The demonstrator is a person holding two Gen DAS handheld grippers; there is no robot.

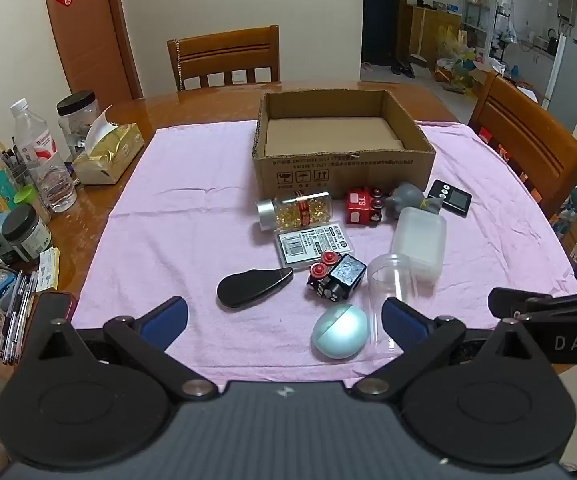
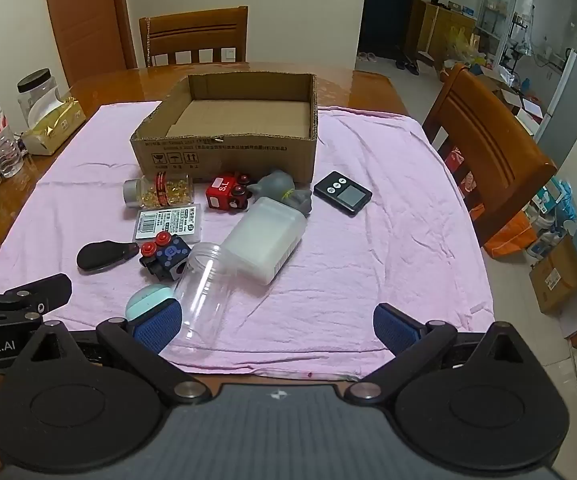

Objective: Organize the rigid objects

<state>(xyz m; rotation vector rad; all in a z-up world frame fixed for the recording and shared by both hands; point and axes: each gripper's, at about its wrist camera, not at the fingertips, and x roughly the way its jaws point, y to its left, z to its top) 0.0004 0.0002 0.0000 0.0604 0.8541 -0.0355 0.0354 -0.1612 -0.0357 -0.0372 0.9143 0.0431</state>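
Stock, as I see it: 1 empty cardboard box [image 1: 342,170] at the cloth's far side; 10 loose items before it. My left gripper [image 1: 284,322] and right gripper [image 2: 276,326]: both wide open, holding nothing. Risk: clear jar [image 2: 204,284] lies sideways and may roll when pinched.

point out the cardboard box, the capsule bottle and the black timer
cardboard box [image 1: 344,170]: left wrist view, on its printed front wall.
capsule bottle [image 1: 300,209]: left wrist view, on its clear body, by the red band.
black timer [image 2: 343,193]: right wrist view, on its face beside the screen.

Open cardboard box [image 2: 224,152] w/ scattered items
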